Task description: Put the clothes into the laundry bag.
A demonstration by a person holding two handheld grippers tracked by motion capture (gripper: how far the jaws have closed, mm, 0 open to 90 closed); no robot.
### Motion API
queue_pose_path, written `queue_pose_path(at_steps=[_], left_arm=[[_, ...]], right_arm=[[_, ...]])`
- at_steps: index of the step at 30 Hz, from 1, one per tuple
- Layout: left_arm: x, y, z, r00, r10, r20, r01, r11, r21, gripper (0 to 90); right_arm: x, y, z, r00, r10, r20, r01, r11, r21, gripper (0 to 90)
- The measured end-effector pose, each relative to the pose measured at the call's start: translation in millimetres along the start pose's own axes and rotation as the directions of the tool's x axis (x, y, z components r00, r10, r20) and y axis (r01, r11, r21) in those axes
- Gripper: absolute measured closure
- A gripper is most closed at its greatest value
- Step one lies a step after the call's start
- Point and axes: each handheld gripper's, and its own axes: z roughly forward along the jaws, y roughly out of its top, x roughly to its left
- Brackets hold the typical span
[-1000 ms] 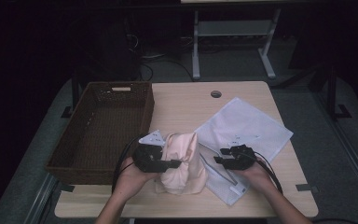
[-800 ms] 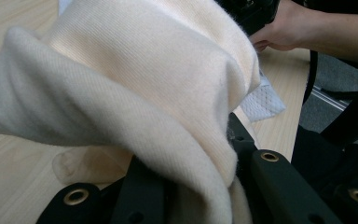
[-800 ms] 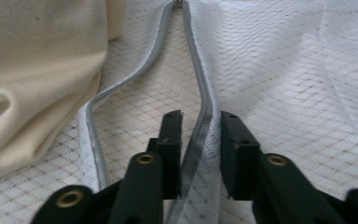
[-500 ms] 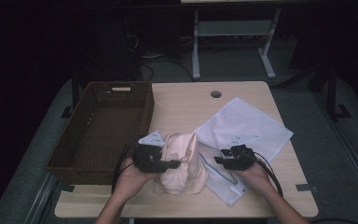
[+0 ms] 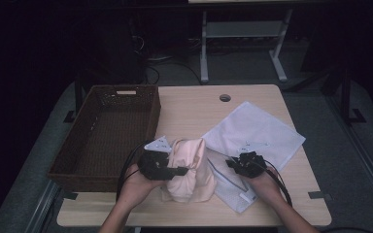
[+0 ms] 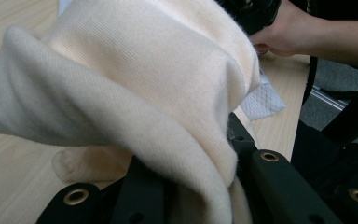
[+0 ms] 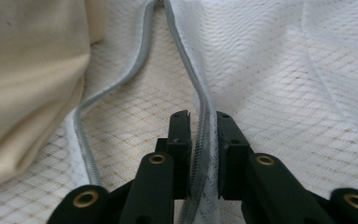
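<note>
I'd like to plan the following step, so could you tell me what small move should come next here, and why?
Probably lift the right tongs slightly to open the mesh bag. Their jaws have just been closing on one zipper edge, while the other edge lies flat. The left tongs already grip the cream garment beside that opening, ready to go in.

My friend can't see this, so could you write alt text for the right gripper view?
Two black jaws pinch one zipper edge of a white mesh bag. The zipper is open, its other edge curving left toward a cream cloth.
</note>
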Motion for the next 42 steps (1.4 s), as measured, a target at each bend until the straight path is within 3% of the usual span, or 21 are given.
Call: queue_pose_path(at_steps=[8, 14, 24, 32, 35, 42], left_arm=[[0.0, -0.3, -0.1, 1.0000, -0.003, 0.001, 0.003, 1.0000, 0.001, 73.6], [1.7, -0.2, -0.4, 1.0000, -0.009, 0.000, 0.009, 1.0000, -0.001, 73.6], [2.4, -0.3, -0.7, 1.0000, -0.009, -0.001, 0.009, 1.0000, 0.001, 73.6], [3.0, -0.6, 0.3, 0.9999, -0.012, -0.001, 0.012, 0.9999, 0.002, 73.7], [3.3, -0.7, 1.4, 0.9999, -0.013, -0.001, 0.013, 0.9999, 0.004, 73.6], [-1.7, 4.2, -0.9, 1.0000, 0.004, -0.004, -0.004, 0.9999, 0.013, 73.6]], right_arm=[[-1.6, 4.8, -11.5, 0.9996, 0.003, -0.027, -0.004, 0.999, -0.039, 84.5], [-8.7, 11.8, -21.1, 0.9979, 0.029, -0.057, -0.034, 0.995, -0.091, 86.1], [-23.7, 39.6, -41.7, 0.9973, 0.012, -0.072, -0.023, 0.989, -0.149, 86.5], [-31.5, 62.3, -65.8, 0.9961, 0.010, -0.088, -0.029, 0.974, -0.225, 86.7], [-31.8, 62.9, -67.4, 0.9963, 0.009, -0.086, -0.029, 0.972, -0.233, 86.7], [-34.3, 59.8, -60.2, 0.9960, 0.009, -0.089, -0.027, 0.978, -0.207, 86.7]])
